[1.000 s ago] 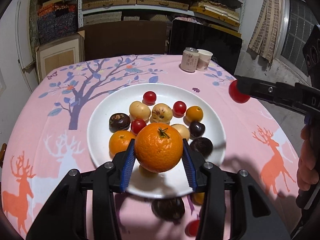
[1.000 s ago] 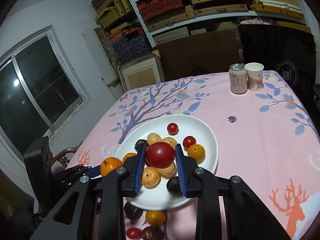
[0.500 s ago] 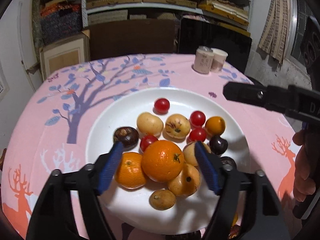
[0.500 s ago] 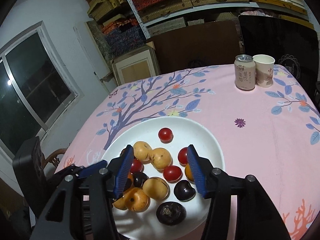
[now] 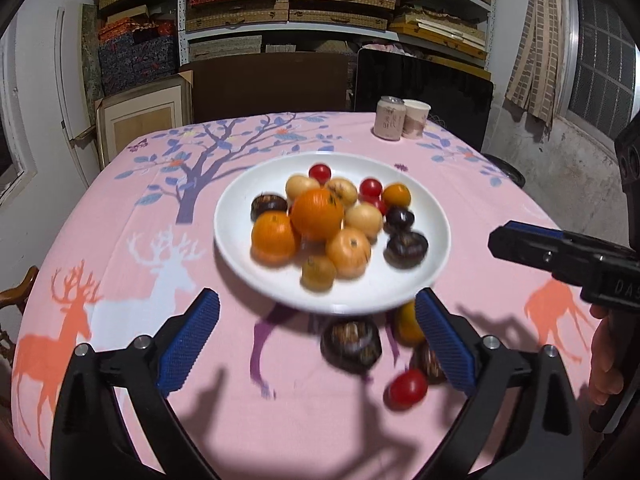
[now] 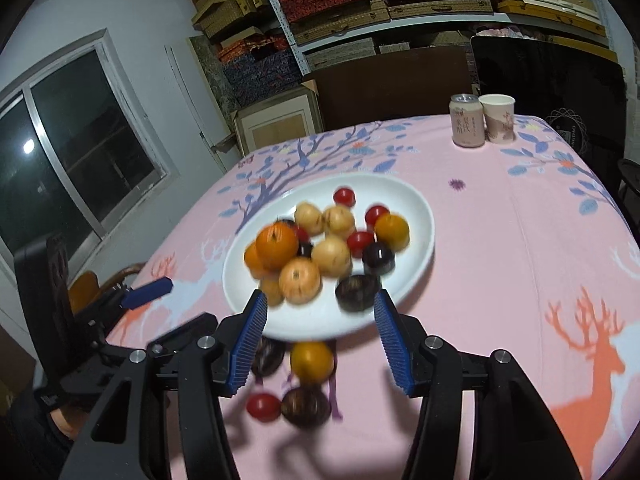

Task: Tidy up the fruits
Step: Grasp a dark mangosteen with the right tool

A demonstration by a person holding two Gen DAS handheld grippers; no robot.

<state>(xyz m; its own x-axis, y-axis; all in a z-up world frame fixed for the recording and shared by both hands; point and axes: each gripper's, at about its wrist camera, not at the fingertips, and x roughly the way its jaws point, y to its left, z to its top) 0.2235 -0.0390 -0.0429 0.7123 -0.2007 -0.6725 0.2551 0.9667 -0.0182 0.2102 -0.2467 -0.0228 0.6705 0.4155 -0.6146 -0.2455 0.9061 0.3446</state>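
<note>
A white plate (image 5: 240,258) (image 6: 416,208) on the pink tablecloth holds several fruits: a large orange (image 5: 317,213) (image 6: 277,243), smaller oranges, yellow loquats, red cherry tomatoes and dark chestnuts. On the cloth in front of the plate lie a dark chestnut (image 5: 351,344) (image 6: 267,355), a small orange (image 5: 406,323) (image 6: 312,361), a red tomato (image 5: 407,389) (image 6: 263,407) and another chestnut (image 6: 306,407). My left gripper (image 5: 316,346) is open and empty, held back from the plate. My right gripper (image 6: 318,340) is open and empty over the loose fruits; it also shows in the left wrist view (image 5: 520,242).
A drink can (image 5: 389,123) (image 6: 467,120) and a paper cup (image 5: 415,118) (image 6: 497,118) stand at the table's far right. Shelves of boxes, a dark panel and a window stand behind. A wooden chair (image 6: 86,286) sits at the table's left edge.
Both grippers opened and let go: the large orange and the red tomato now lie on the plate. Both grippers have pulled back toward the table's front edge.
</note>
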